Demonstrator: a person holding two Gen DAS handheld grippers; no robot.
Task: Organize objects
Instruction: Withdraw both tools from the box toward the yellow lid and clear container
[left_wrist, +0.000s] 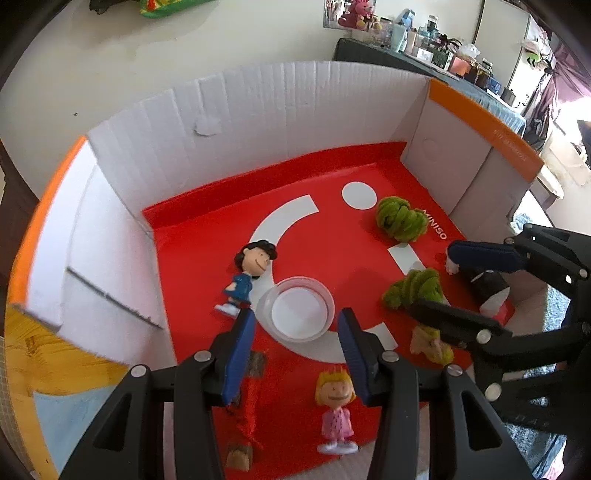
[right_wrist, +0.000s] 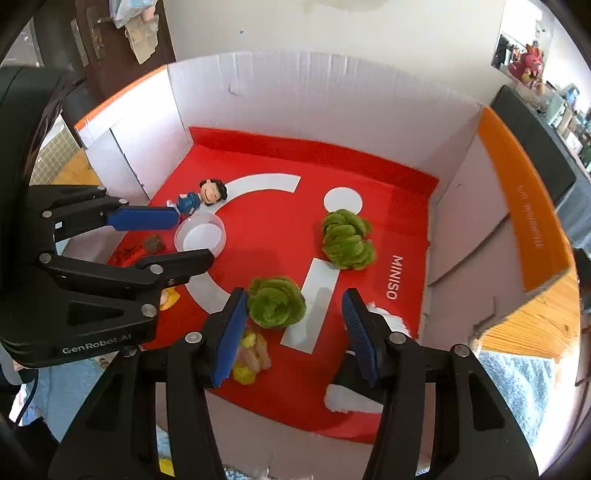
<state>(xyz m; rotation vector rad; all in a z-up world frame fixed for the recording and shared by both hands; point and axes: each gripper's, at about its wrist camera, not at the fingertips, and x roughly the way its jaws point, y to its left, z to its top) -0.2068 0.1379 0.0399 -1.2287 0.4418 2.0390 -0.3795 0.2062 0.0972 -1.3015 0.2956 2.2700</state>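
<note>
Clear cup (left_wrist: 300, 313) being framed between released left gripper (left_wrist: 295, 325) fingers, blonde figurine (left_wrist: 335, 406) at 6 o'clock, green moss ball (right_wrist: 276, 302) being flanked by released right gripper (right_wrist: 293, 308) fingers

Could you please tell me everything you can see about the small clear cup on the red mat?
The cup is a low, round dish of clear plastic with a thin rim, upright and empty; the white arc printed on the mat shows through its base. It sits near the middle-left of the mat inside the box. The dark-haired figure lies just beside it, apparently not touching. The left gripper hovers open with its fingers either side of the cup, without contact.
</note>
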